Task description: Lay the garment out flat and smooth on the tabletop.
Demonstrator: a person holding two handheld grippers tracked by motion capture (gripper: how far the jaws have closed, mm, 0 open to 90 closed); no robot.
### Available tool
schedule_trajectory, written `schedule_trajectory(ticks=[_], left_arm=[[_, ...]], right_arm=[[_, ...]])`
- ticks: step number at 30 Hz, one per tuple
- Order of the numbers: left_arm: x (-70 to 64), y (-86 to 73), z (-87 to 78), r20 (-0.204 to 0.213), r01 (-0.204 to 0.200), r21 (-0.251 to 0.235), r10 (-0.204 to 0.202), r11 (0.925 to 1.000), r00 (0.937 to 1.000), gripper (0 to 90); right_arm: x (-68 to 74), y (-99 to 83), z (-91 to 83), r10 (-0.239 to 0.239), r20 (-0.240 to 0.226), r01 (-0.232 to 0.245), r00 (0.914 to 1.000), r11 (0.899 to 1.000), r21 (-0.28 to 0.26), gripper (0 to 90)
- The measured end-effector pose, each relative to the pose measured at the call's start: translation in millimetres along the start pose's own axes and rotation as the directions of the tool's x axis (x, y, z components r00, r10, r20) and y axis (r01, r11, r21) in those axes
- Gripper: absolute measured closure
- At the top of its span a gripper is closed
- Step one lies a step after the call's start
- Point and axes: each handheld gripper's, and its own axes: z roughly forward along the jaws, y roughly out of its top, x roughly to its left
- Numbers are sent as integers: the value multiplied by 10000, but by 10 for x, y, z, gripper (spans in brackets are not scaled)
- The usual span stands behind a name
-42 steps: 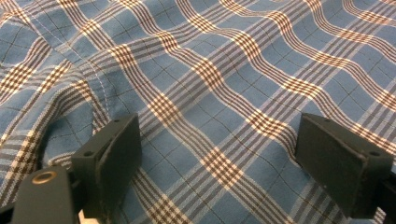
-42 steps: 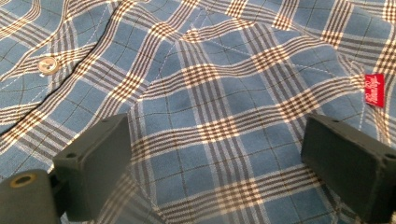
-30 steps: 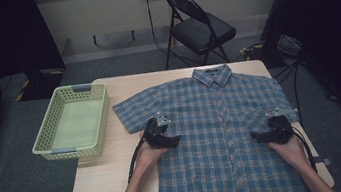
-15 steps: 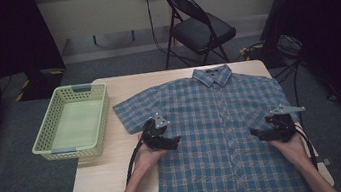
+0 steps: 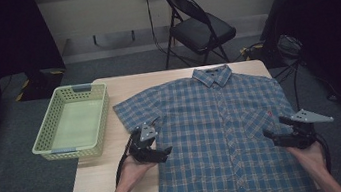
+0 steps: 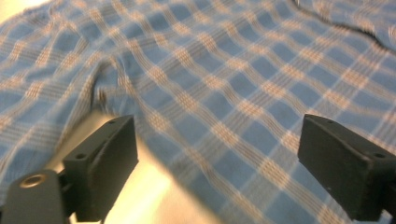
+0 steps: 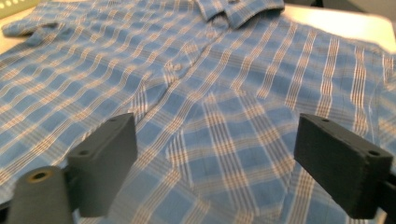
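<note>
A blue plaid shirt (image 5: 219, 134) is being kept spread flat, front up and buttoned, across the wooden table (image 5: 104, 176), with its collar (image 5: 212, 76) pointing toward the far edge and its hem hanging off the near edge. Laid out this way, both side seams are being offered to the tools, which suggests, as a judgement, that a fold is being prepared. A green basket (image 5: 72, 121) is being left empty just beyond the shirt's left sleeve, probably as the place for the finished garment.

The left gripper (image 5: 151, 149) is being held at the shirt's left side seam, below the short sleeve, with its jaws spread wide apart and nothing between them. In the left gripper view the shirt's edge (image 6: 154, 154) is lying between the jaws, with bare table showing under the near one, so the cloth seems to be straddled rather than pinched.

The right gripper (image 5: 292, 134) is being held at the shirt's right side, just outside the chest pocket (image 5: 258, 121). Its jaws are likewise standing wide apart and empty, and in the right gripper view the pocket (image 7: 219, 140) is lying ahead of them, between the two.

A folding chair (image 5: 196, 26) is standing beyond the collar, well apart from the shirt.
</note>
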Motion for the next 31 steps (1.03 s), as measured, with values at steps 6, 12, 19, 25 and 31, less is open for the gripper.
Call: schedule_trajectory(ticks=[6,12,19,25,31], left_arm=[[-97,-202,-117,248,460,50,-461,9989,9986,106],[-123,-414,-168,19,737,270,-738,9969,9973,112],[-76,-548,-108,-325,1066,718,-1045,9917,9940,143],[-59,-588,-105,-341,895,646,-875,9939,9956,133],[-66,-586,-94,-373,854,646,-831,9943,9958,128]], right_arm=[[8,-212,-150,-19,190,8,9998,9981,614,135],[-35,-372,-268,53,481,-87,9988,9974,710,136],[-69,-562,-137,-116,708,8,9974,9888,1496,136],[-10,-606,-27,-437,864,226,9953,9727,2309,134],[-32,-605,-20,-265,757,82,9968,9723,2334,131]])
